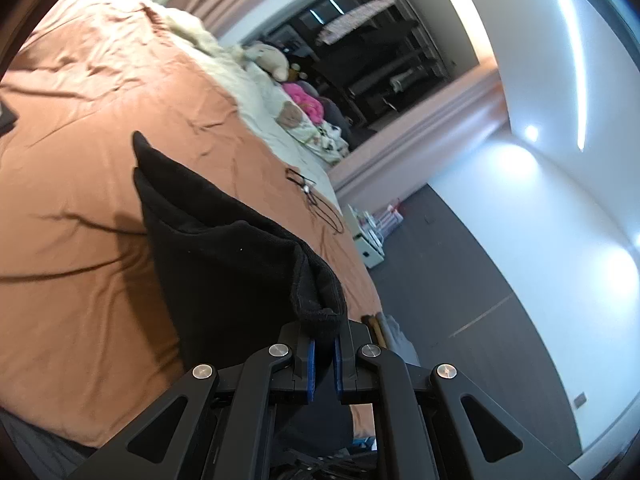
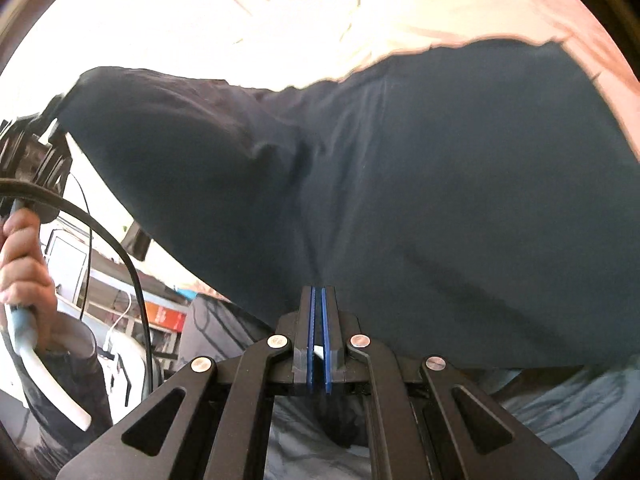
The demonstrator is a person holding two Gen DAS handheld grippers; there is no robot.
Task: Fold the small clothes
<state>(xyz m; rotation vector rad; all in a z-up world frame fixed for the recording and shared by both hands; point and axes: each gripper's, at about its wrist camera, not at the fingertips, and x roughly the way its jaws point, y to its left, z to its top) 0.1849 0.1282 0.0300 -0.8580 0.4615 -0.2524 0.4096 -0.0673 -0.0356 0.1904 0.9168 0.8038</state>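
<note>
Both grippers pinch one black garment (image 1: 224, 248): left gripper (image 1: 324, 344) clamps its hem at six o'clock; right gripper (image 2: 318, 300) likewise, above the orange bedsheet (image 1: 80, 128).

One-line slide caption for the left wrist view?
Left gripper pinches the hem of a black garment, lifting it above the orange bedsheet.
</note>
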